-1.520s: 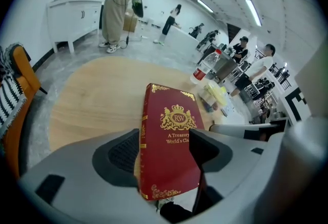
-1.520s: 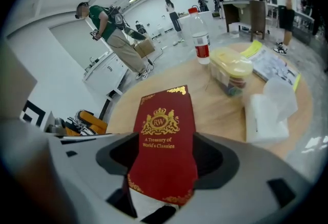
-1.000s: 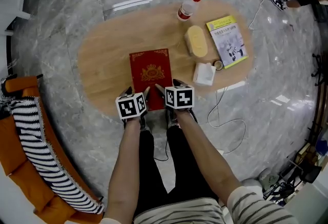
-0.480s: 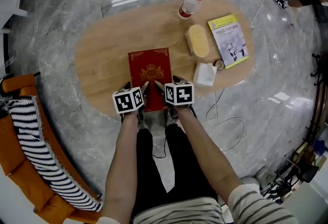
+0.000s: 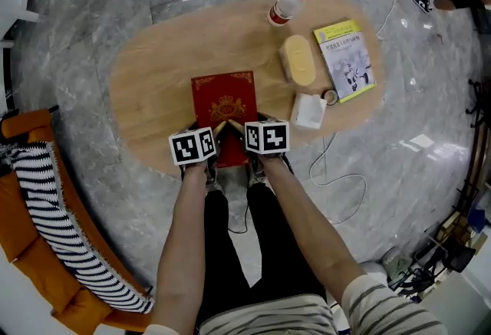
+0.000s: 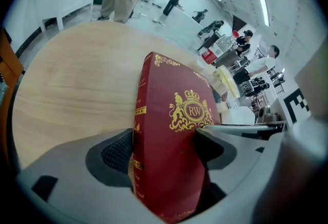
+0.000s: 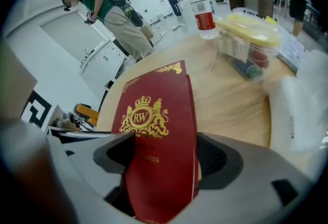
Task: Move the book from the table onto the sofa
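Found red hardback book (image 5: 225, 105) flat at near edge of counter (image 5: 157, 88). Found left gripper (image 6: 163, 138) with fingers (image 6: 110, 154) at widest, just opening, straddling book's near end unclamped; right gripper (image 7: 164, 141) likewise spread around it. Advise closing both evenly, lifting level to prevent covers splaying, then carrying to sofa (image 5: 27, 249).

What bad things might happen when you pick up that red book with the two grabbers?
1. The left gripper has just been opening its jaws. It and the right gripper straddle only the near end of the red book. Lifted from there, the far end may droop or slip out.
2. The white box sits close beside the book, so a sideways nudge might knock it.
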The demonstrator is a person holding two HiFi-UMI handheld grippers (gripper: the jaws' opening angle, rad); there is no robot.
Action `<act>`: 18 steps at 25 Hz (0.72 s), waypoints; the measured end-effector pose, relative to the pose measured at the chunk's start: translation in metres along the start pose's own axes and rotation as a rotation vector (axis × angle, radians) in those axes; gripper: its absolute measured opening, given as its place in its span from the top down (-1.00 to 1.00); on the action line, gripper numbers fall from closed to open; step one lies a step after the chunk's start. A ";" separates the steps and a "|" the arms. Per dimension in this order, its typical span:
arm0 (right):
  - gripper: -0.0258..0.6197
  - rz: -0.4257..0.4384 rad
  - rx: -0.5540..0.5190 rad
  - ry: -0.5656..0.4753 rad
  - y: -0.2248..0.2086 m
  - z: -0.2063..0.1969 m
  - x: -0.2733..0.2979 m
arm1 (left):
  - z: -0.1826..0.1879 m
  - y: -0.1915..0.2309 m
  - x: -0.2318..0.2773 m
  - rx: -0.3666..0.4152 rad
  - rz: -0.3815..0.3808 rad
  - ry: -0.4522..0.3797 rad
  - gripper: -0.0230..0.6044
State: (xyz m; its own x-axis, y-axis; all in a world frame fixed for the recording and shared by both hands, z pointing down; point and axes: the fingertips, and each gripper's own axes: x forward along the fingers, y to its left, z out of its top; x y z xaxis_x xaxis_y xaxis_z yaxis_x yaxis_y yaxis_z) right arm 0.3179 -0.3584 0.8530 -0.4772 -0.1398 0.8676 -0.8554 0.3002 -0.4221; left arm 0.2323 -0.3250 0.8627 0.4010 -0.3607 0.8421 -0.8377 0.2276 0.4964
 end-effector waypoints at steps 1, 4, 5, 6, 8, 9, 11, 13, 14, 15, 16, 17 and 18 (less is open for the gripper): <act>-0.20 0.002 0.008 0.003 -0.001 -0.001 0.001 | 0.000 0.000 0.000 -0.005 -0.005 0.002 -0.21; -0.19 0.022 0.066 0.003 -0.002 -0.006 0.005 | -0.002 0.002 0.002 -0.035 -0.022 0.009 -0.21; -0.19 0.029 0.085 -0.005 -0.002 -0.007 0.005 | -0.003 0.002 0.002 -0.045 -0.025 0.011 -0.21; -0.19 0.034 0.096 -0.013 -0.003 -0.008 0.005 | -0.003 0.002 0.002 -0.049 -0.027 0.010 -0.21; -0.19 0.036 0.095 -0.022 -0.003 -0.008 0.004 | -0.003 0.001 0.002 -0.048 -0.031 0.002 -0.21; -0.19 0.035 0.090 -0.020 -0.003 -0.007 0.004 | -0.003 0.001 0.001 -0.047 -0.034 0.000 -0.21; -0.19 0.026 0.079 -0.011 -0.002 -0.007 0.003 | -0.002 0.001 0.001 -0.052 -0.038 0.004 -0.21; -0.19 0.015 0.068 -0.011 -0.002 -0.006 0.002 | -0.003 0.000 0.000 -0.062 -0.040 0.007 -0.21; -0.19 0.011 0.063 -0.013 -0.002 -0.005 0.000 | -0.004 -0.001 -0.001 -0.067 -0.041 0.004 -0.21; -0.19 0.010 0.059 -0.015 -0.002 -0.005 -0.002 | -0.004 -0.002 -0.002 -0.070 -0.041 0.001 -0.21; -0.19 0.012 0.057 -0.017 -0.002 -0.005 -0.004 | -0.005 -0.003 -0.003 -0.070 -0.039 -0.003 -0.21; -0.19 0.015 0.057 -0.016 -0.001 -0.006 -0.005 | -0.005 -0.005 -0.005 -0.066 -0.035 -0.005 -0.21; -0.19 0.019 0.060 -0.014 0.000 -0.007 -0.006 | -0.006 -0.005 -0.007 -0.060 -0.030 -0.006 -0.21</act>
State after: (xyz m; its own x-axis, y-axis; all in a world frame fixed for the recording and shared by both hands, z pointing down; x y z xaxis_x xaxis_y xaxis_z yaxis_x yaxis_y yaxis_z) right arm 0.3225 -0.3511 0.8494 -0.4959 -0.1482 0.8556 -0.8565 0.2455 -0.4540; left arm 0.2361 -0.3182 0.8556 0.4236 -0.3732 0.8254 -0.8014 0.2703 0.5336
